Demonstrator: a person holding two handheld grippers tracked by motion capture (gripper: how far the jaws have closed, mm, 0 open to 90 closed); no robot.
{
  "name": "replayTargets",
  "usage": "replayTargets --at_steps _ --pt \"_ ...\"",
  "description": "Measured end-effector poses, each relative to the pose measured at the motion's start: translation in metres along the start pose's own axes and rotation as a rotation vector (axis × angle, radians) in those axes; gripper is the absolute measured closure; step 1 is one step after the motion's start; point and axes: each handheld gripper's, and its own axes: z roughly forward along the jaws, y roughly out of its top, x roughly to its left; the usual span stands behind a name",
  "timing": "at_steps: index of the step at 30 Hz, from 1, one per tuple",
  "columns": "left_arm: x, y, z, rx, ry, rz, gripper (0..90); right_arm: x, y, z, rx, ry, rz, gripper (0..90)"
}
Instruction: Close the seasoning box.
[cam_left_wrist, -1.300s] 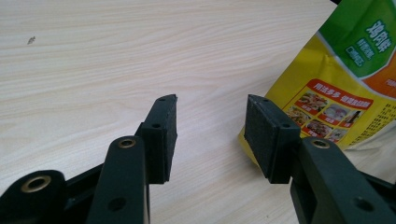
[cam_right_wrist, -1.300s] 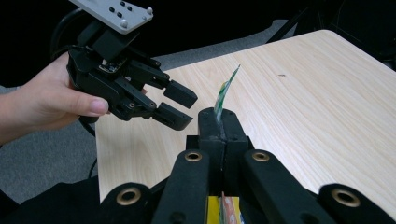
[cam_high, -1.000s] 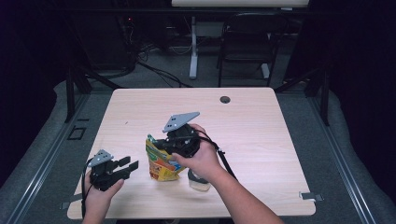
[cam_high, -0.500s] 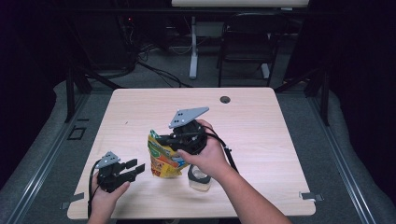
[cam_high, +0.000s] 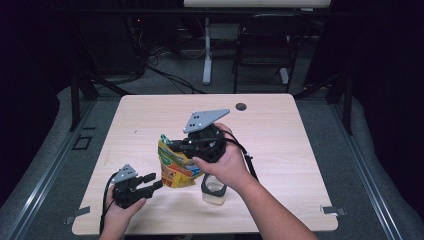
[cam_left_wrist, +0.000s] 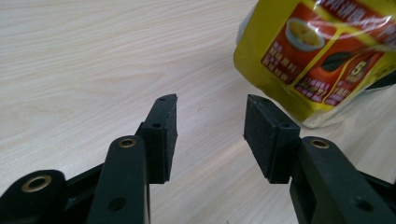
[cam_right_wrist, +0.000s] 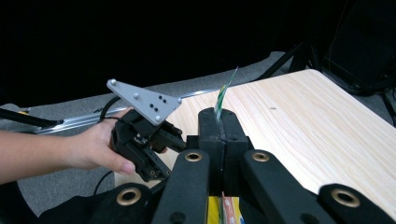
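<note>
1. The yellow snack pouch (cam_high: 176, 167) sits just left of centre in the high view, upright, with its lower edge near or on the wooden table (cam_high: 280, 130).
2. Its front carries red and orange printed panels with a bowl picture, seen at the upper right of the left gripper view (cam_left_wrist: 322, 51).
3. Its thin top edge stands on end at the centre of the right gripper view (cam_right_wrist: 223, 98), pinched flat.

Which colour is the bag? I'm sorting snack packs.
Yellow bag with red panels; left gripper view.
</note>
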Motion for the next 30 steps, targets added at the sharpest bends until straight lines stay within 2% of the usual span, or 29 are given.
replayTargets --at_steps 6,15,17,22,30 --pt "-0.002 0.000 0.001 -0.031 -0.014 0.028 53.7 0.002 0.005 -0.002 -0.021 0.012 0.003 90.0" --pt "-0.003 0.000 0.000 -0.059 -0.028 0.023 53.9 0.003 0.009 -0.002 -0.036 0.028 0.015 90.0" --pt "-0.004 -0.001 0.001 -0.056 -0.039 0.022 53.9 0.003 0.010 -0.003 -0.036 0.028 0.014 90.0" --pt "-0.005 0.000 0.001 -0.049 -0.033 0.039 54.4 0.004 0.011 -0.001 -0.034 0.027 0.012 90.0" --pt "-0.002 0.000 -0.005 -0.089 -0.028 0.013 56.1 0.003 0.009 0.002 -0.029 0.032 0.011 90.0"
